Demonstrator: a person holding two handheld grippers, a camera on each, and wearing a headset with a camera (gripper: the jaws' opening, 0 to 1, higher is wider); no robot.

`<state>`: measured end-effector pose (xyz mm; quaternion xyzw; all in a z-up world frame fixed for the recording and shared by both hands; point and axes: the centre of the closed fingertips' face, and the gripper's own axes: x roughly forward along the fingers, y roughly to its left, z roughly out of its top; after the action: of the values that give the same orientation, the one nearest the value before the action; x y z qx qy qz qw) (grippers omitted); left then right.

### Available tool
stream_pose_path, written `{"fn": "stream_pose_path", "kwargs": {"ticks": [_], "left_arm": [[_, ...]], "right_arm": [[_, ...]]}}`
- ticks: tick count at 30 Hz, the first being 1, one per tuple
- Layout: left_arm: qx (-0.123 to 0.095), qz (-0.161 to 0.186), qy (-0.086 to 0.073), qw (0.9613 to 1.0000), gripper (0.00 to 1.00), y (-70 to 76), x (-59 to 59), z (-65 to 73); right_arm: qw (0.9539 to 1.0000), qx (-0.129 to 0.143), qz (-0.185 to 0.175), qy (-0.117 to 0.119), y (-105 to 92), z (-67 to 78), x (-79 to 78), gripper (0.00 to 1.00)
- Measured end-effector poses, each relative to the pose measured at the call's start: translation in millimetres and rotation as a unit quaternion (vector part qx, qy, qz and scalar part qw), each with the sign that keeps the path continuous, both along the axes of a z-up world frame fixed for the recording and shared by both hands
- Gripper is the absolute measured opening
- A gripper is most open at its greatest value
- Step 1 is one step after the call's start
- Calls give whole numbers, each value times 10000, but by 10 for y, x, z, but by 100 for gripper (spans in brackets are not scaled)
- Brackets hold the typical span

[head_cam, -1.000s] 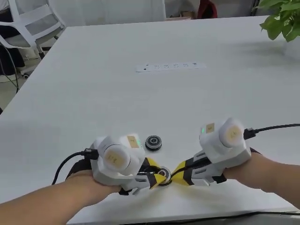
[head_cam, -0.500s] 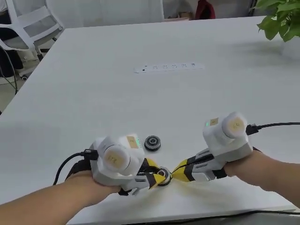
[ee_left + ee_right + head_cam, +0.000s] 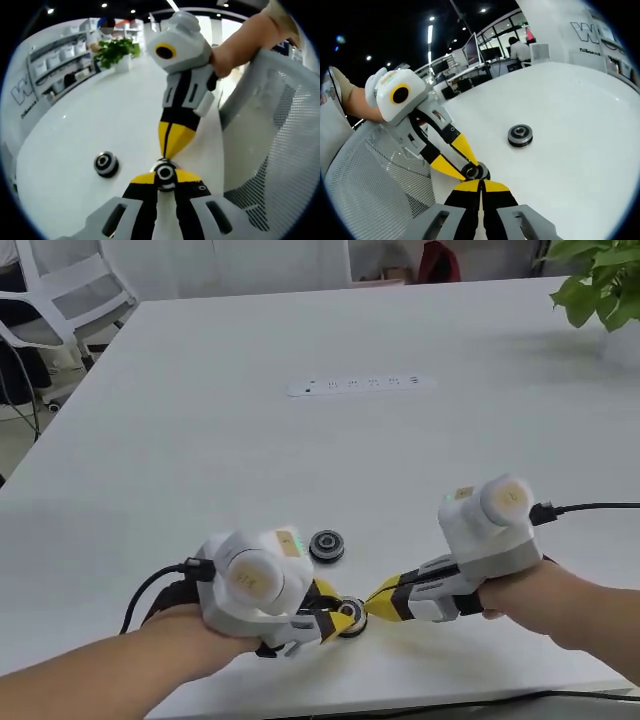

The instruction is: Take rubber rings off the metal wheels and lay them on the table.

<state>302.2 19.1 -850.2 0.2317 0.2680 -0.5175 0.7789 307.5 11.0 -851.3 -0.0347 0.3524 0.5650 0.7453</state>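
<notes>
Big letter W on far wall (image 3: 585, 27); remainder unreadable

So the left hand-held gripper (image 3: 335, 620) and right hand-held gripper (image 3: 378, 604) are both off-white with yellow tips and black stripes. The wheel (image 3: 350, 616) between their tips is black around a silver hub, same as the spare wheel (image 3: 327, 545) past them. And the desk (image 3: 300, 460) is plain white.

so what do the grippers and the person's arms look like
Both the left gripper and right gripper have bulky white bodies with a round cream disc, a green light, and black jaws tipped yellow. A black cable trails from each. Forearms are bare; a beige short sleeve shows.
</notes>
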Motion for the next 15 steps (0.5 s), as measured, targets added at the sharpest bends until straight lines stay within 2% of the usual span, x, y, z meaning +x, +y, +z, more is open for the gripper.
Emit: {"fn": "stream_pose_path", "kwargs": {"ticks": [15], "left_arm": [[71,39,-4,10000,12,1,7,-4]], "right_arm": [[10000,20,-19,92,26,20,-27,0]]}}
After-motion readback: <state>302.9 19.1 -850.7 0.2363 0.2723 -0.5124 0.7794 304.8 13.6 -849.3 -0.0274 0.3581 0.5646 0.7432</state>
